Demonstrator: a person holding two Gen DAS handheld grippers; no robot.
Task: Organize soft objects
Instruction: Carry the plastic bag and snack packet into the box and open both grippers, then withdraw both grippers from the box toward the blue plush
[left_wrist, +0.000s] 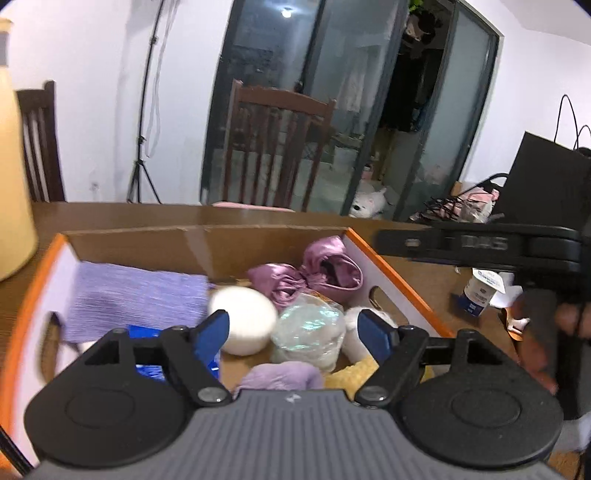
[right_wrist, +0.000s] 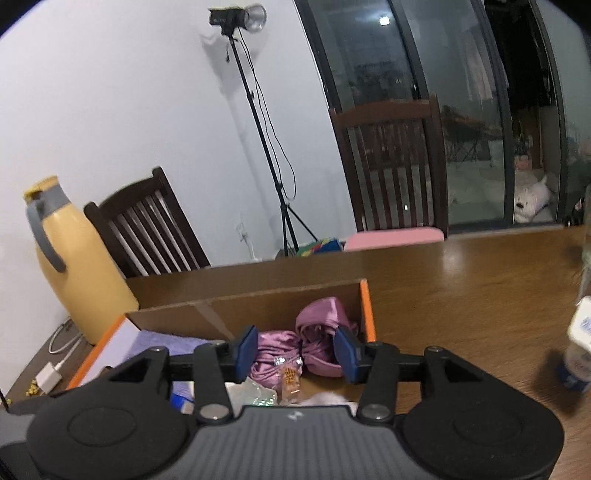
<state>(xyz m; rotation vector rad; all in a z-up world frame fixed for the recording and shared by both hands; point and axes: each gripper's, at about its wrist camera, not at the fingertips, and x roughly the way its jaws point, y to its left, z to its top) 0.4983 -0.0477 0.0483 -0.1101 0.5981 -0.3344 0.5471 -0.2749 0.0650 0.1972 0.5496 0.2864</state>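
Wooden table; both hand-held grippers spread wide, empty, above cardboard box.

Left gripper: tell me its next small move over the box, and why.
Probably ease the left gripper down and slightly left onto the white ball, then close. Its jaws stand open and empty above the cardboard box, and the ball lies uncovered just below its left finger, beside the crinkly plastic packet. The right gripper is open too.

White wall; dark wooden chairs, glass sliding doors, light stand, brown table
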